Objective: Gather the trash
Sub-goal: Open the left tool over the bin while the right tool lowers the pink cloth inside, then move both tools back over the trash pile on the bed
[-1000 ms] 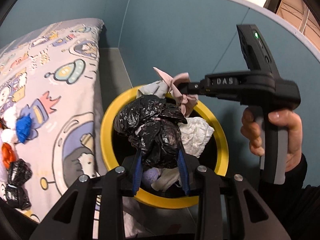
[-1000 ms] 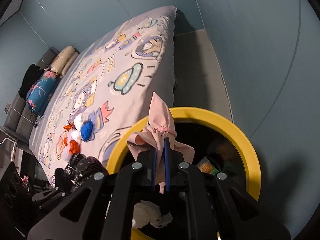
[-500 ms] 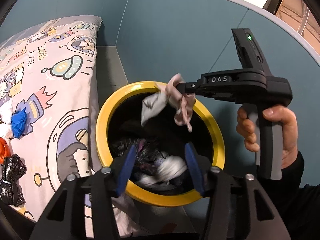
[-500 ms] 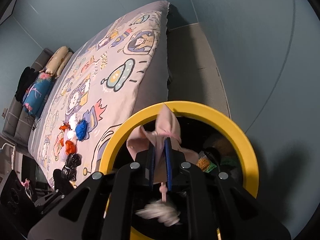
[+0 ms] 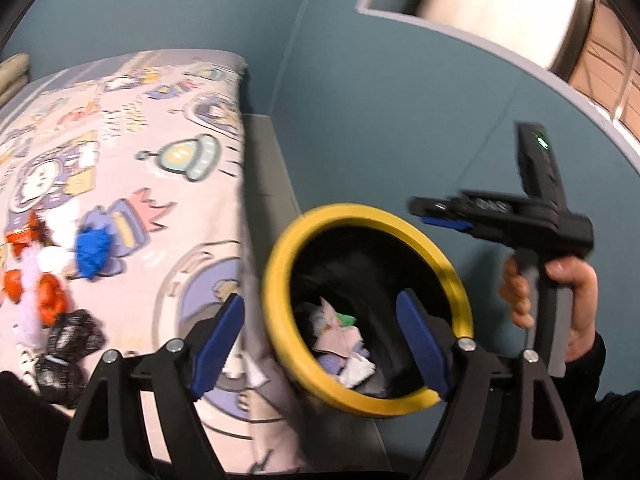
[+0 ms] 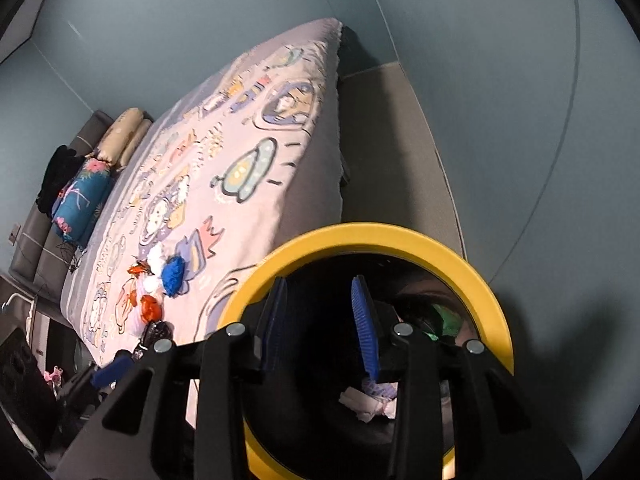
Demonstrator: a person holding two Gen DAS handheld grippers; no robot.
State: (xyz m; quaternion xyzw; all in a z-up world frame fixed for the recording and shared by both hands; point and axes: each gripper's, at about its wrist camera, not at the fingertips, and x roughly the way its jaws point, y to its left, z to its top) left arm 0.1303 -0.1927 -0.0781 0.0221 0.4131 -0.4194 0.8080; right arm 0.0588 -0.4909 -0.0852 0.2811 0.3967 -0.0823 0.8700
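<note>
blue-walled bedroom, yellow-rimmed bin (image 5: 276, 280) beside printed bed (image 6: 256, 128)
left gripper (image 5: 320, 344) and right gripper (image 6: 320, 320) just opening, empty; crumpled scraps (image 5: 60, 280) on bedspread, likely light, soft, best pinched mid-bunch.

Left claw (image 5: 320, 340) is spread wide, nothing between its blue pads, jaws just opened up. Right claw (image 6: 324, 320) just cracked open partway too, also empty, angled downward. A bare hand (image 5: 560, 300) in a dark sleeve grips the right handle.
</note>
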